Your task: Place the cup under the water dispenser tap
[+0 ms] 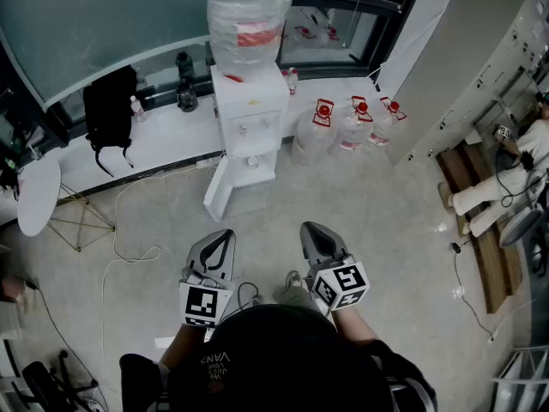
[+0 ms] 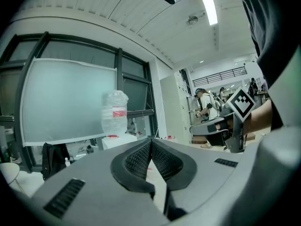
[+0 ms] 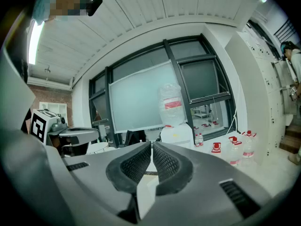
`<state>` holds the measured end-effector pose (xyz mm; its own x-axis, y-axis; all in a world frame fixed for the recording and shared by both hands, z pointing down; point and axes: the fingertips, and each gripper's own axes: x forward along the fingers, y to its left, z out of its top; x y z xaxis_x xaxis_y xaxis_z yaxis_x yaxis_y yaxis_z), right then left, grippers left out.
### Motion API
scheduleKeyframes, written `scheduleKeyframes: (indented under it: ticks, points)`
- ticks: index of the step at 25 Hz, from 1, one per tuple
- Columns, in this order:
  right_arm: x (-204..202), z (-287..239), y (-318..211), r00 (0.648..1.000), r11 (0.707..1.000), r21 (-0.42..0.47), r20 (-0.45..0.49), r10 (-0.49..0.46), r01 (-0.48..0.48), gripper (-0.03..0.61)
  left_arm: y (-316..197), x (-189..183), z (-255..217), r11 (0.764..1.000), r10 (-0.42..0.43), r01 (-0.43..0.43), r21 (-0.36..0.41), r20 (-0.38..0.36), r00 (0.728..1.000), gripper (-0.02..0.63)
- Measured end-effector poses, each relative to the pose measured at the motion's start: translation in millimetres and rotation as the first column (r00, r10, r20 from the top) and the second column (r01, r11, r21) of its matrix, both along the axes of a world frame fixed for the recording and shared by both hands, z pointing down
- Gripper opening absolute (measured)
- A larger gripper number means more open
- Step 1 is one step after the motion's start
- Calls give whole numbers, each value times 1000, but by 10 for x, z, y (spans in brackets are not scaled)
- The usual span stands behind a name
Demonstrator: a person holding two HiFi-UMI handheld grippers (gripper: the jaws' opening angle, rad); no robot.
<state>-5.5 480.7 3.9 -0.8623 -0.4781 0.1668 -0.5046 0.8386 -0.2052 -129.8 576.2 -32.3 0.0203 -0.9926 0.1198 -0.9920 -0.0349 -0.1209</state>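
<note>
Grey left gripper (image 1: 225,233) & grey right gripper (image 1: 310,228), lower centre: jaws together on both, nothing btwn. White floor-standing water dispenser (image 1: 249,127) w/ clear plastic bottle (image 1: 249,15) on top, upper centre, well apart.

the left gripper (image 1: 223,237) and the right gripper (image 1: 313,230) are held side by side in front of the person's body, near each other but apart. both reach forward and tip slightly downward. each has its jaws pressed together with nothing between them. the left marker cube (image 1: 204,304) and the right marker cube (image 1: 341,283) face upward. behind them are the left forearm (image 1: 180,350) and the right forearm (image 1: 364,326).
</note>
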Motion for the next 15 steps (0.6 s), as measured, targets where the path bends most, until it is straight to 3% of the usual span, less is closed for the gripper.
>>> scheduleKeyframes:
  ticks: [9,15]
  points:
    - [41,135,-478,1000,1000,-1,4,-25,25,46,-416,44,120,999,-38,39,-18,4,999,18]
    - [208,161,-1067,992,993,-11,16,-121,122,46,-1005,231,87,992,-121,122,38,-26,992,20]
